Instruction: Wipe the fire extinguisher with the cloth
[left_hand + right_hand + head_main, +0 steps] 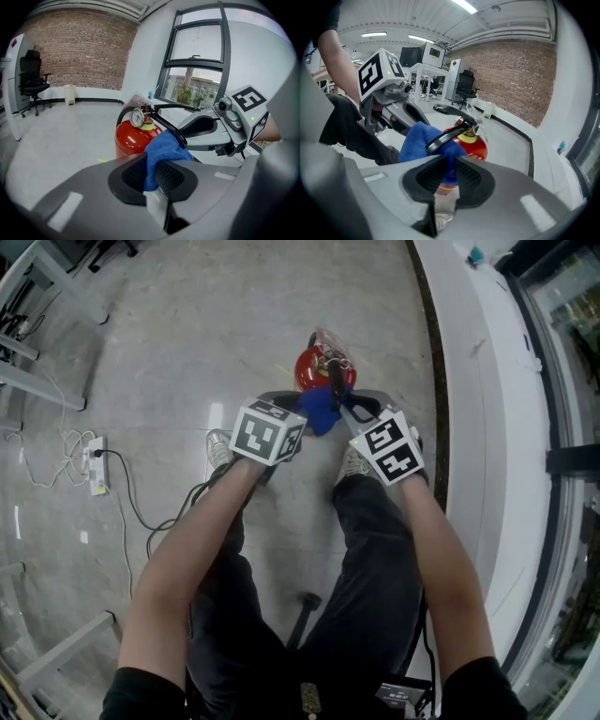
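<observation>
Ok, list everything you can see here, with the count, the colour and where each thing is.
fire extinguisher: one, red, upright on the floor
cloth: one, blue, against the extinguisher's top
power strip: one, white, on the floor at left
office chair: one, black, in front of the brick wall
left gripper: one, grey, jaws shut on the cloth
right gripper: one, grey, jaws shut on the cloth

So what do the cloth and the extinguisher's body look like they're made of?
The cloth looks like blue microfibre: matte, fuzzy pile, soft folds. The extinguisher's body is probably painted metal: glossy red with sharp highlights.
</observation>
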A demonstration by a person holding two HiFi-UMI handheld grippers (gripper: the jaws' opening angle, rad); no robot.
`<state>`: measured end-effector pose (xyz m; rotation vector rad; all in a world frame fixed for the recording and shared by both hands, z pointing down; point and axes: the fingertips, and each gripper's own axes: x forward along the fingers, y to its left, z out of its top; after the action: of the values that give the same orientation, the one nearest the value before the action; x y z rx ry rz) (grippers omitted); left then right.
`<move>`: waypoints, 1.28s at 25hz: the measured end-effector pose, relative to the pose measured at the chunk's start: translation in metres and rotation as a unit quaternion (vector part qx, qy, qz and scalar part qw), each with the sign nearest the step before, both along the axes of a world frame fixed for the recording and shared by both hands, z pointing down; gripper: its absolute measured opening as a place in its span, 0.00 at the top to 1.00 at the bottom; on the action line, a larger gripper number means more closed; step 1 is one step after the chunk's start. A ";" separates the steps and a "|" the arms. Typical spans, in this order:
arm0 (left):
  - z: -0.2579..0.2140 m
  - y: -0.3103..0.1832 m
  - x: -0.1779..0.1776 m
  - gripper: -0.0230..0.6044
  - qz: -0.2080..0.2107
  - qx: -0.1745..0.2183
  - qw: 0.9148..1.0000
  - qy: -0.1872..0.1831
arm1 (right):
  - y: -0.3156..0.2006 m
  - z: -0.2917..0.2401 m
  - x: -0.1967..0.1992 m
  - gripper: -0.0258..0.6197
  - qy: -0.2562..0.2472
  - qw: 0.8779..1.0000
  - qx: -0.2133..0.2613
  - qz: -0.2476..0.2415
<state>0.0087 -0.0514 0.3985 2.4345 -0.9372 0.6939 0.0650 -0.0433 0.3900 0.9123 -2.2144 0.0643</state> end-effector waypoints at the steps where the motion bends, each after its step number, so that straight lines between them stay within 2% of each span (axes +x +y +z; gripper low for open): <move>1: 0.001 0.004 -0.001 0.91 0.000 -0.002 1.000 -0.002 | 0.007 0.004 -0.001 0.88 0.005 1.000 -0.009 -0.004; 6: -0.016 0.022 -0.004 0.91 -0.008 0.015 1.000 0.011 | 0.036 0.003 -0.006 0.88 0.004 1.000 -0.016 -0.006; 10: -0.038 0.040 -0.013 0.91 -0.016 0.039 0.999 0.017 | 0.058 -0.023 -0.010 0.88 -0.026 1.000 -0.005 0.001; 15: -0.089 0.055 -0.028 0.91 -0.043 0.079 0.994 0.054 | 0.082 -0.071 -0.010 0.88 -0.076 0.996 0.035 0.022; 21: -0.139 0.101 -0.029 0.91 -0.037 0.116 0.990 0.073 | 0.120 -0.135 -0.014 0.88 -0.164 0.981 0.071 0.072; 25: -0.173 0.138 -0.034 0.91 -0.049 0.136 0.986 0.087 | 0.155 -0.173 -0.014 0.93 -0.210 0.968 0.096 0.100; 32: -0.234 0.210 -0.034 0.91 -0.043 0.175 0.978 0.100 | 0.217 -0.230 -0.014 0.94 -0.243 0.955 0.127 0.115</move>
<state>-0.0253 0.1583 0.1648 2.6826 -1.1517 0.2604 0.0510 0.1739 0.1601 1.4202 -2.5933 0.1259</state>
